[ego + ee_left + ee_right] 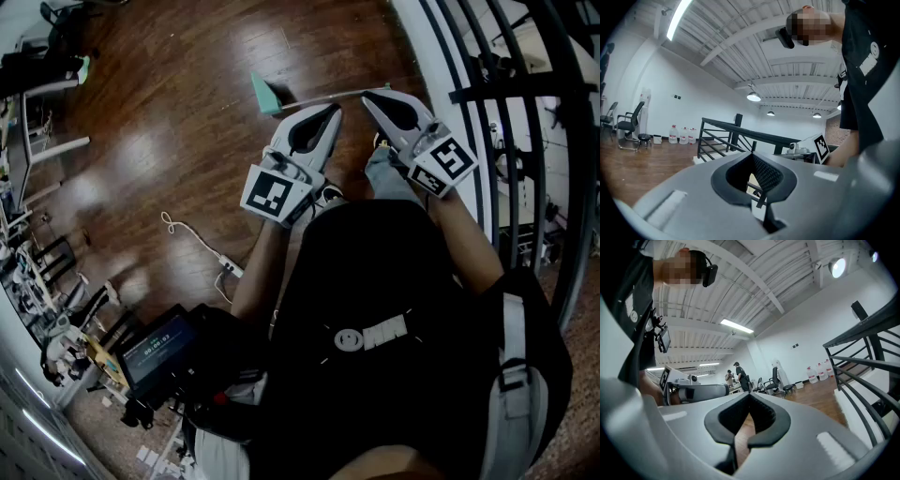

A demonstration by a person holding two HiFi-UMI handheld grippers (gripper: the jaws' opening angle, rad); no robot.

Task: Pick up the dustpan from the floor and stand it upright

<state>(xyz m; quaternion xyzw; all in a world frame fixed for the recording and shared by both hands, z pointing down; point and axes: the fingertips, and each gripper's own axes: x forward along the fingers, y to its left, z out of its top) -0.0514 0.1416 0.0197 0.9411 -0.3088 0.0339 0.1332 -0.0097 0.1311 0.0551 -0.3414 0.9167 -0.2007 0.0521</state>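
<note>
The dustpan [266,94] lies on the wooden floor ahead of me, its teal pan at the left and its long thin handle [328,97] running right. My left gripper [335,109] is held level just short of the handle, jaws shut with nothing between them. My right gripper [367,97] hovers beside it, by the handle's right end, also shut and empty. In the left gripper view the left gripper [753,157] looks towards a railing. The right gripper [750,395] faces the open room in its own view. Neither gripper view shows the dustpan.
A black stair railing [487,94] and white ledge run along the right. A white power strip with its cord [202,242] lies on the floor at the left. A screen device [155,352] sits lower left. Water jugs [683,135], an office chair [630,126] and distant people [736,373] stand farther off.
</note>
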